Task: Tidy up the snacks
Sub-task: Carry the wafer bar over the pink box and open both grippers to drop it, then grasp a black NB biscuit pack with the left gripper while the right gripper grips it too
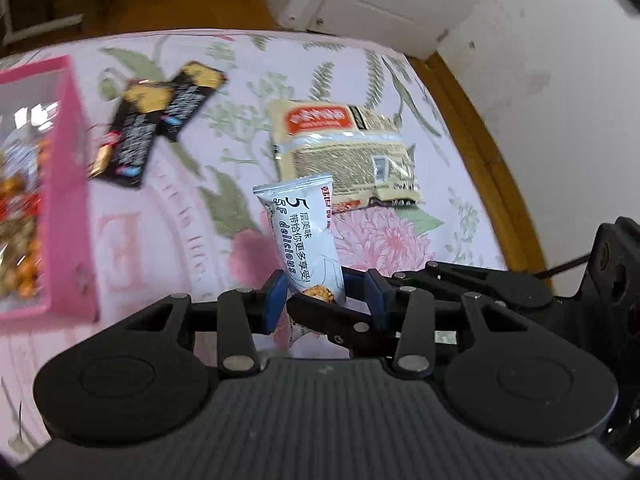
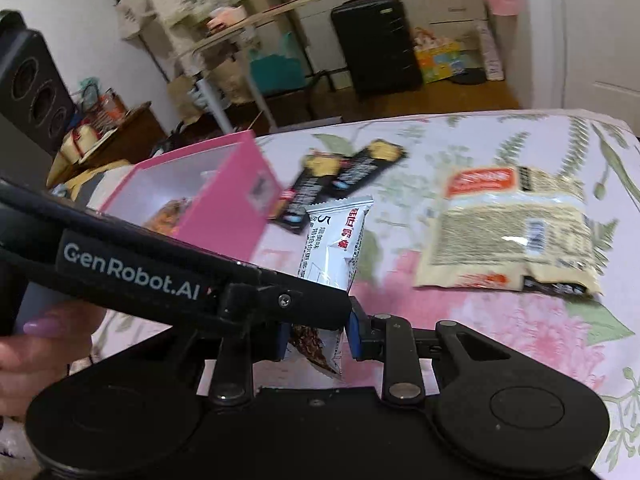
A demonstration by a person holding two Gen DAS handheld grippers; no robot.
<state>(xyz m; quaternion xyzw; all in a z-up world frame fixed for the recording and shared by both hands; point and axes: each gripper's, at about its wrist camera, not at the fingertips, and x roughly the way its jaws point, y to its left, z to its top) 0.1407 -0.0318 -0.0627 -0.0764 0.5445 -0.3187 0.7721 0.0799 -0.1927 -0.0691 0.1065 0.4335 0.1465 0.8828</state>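
1. The left gripper (image 1: 320, 300) tips down over the flowery pink bed cover (image 1: 192, 216); its jaws pinch the low end of a small white snack packet (image 1: 306, 236), which stands up off the cover.
2. The right gripper (image 2: 316, 336) tips down too; its jaws press on the same packet's (image 2: 336, 240) bottom end.
3. A hand (image 2: 36, 344) grips the left tool's handle.
4. The pink box (image 1: 68, 184) sits to the left; two black bars (image 1: 156, 120) and a tan noodle bag (image 1: 344, 152) lie flat behind.

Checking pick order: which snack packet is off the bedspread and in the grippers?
The white packet, upright between both grippers' pads; the beige packet and black packets lie flat.
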